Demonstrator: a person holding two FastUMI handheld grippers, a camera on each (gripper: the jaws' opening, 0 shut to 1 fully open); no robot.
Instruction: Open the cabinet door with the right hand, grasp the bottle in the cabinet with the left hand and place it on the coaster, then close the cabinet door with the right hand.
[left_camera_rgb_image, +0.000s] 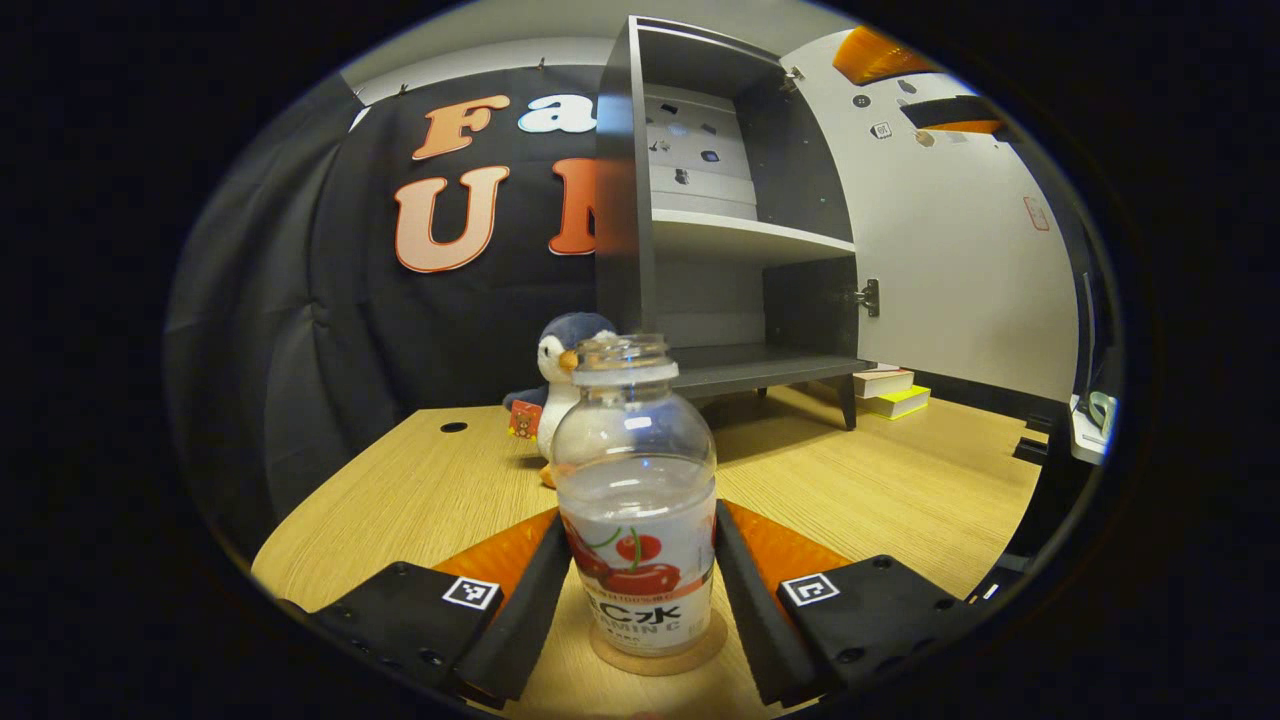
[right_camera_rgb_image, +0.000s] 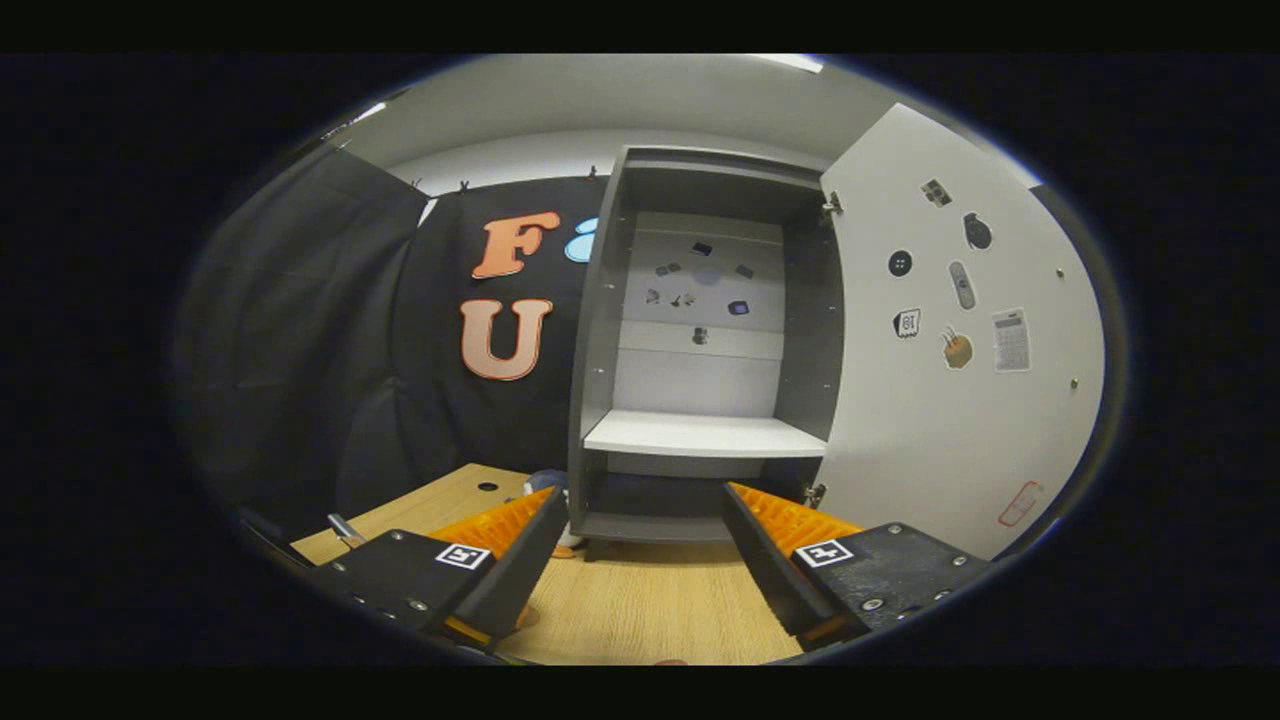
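**Bottle upright on the coaster, door wide open**

Where the left gripper (left_camera_rgb_image: 640, 585) reaches forward in the left gripper view, the bottle (left_camera_rgb_image: 637, 500) stands upright between its fingers on the coaster (left_camera_rgb_image: 660, 655), which lies on the table (left_camera_rgb_image: 400, 500). The fingers flank the bottle's lower body very closely — whether they press on it or stand just clear cannot be told, since the label edges meet the inner faces. The bottle has no cap, and its front hides most of the coaster. A plush penguin (left_camera_rgb_image: 560, 365) sits behind it, half covered by the bottle's shoulder.

The cabinet (left_camera_rgb_image: 720, 230) stands at the back of the table with its door (left_camera_rgb_image: 950, 250) swung fully open to the right. Small stickers on the door are too small to make out.

In the right gripper view, the right gripper (right_camera_rgb_image: 640, 560) has its jaws well apart, holding nothing — the open cabinet (right_camera_rgb_image: 700, 400) lies ahead, its bottom compartment dark and partly hidden by the fingers.
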